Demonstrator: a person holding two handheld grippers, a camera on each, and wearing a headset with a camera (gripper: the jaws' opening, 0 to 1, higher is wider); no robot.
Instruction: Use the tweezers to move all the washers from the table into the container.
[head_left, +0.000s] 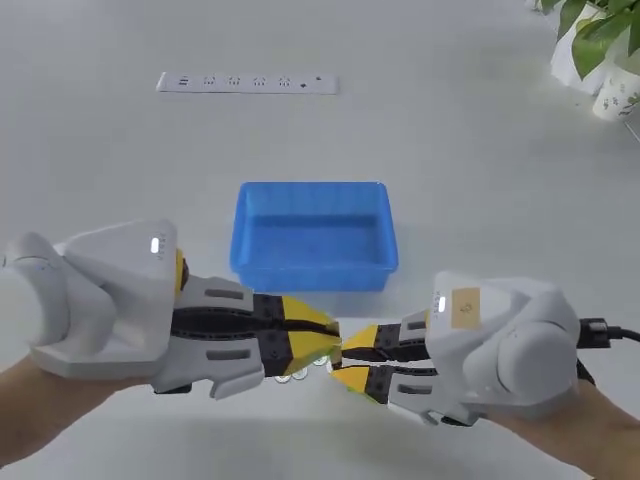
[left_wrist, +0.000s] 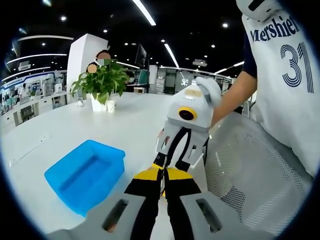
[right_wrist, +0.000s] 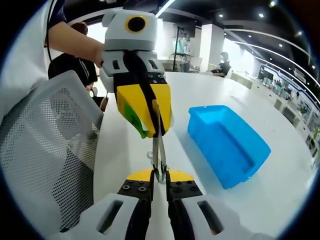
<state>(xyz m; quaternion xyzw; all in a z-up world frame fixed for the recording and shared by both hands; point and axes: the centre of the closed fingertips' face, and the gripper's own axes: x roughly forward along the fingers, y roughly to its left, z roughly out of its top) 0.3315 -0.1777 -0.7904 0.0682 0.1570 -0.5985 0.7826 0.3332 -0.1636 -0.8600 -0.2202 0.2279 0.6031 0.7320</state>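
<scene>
A blue container (head_left: 313, 236) stands just beyond my two grippers, whose yellow tips meet nose to nose. My right gripper (right_wrist: 160, 176) is shut on silver tweezers (right_wrist: 158, 142) that stick straight out toward my left gripper (right_wrist: 144, 107). The tweezers' far end lies against the left jaws; I cannot tell if those hold it. My left gripper (left_wrist: 163, 175) has its jaws together, facing the right gripper (left_wrist: 186, 122). A few small washers (head_left: 298, 374) lie on the table under the tips, and one washer (right_wrist: 151, 155) sits beside the tweezers.
A white power strip (head_left: 248, 83) lies far back on the white table (head_left: 480, 160). A potted plant (head_left: 592, 45) stands at the back right corner. A mesh chair (right_wrist: 47, 150) and a person in a jersey (left_wrist: 285, 75) are at the near side.
</scene>
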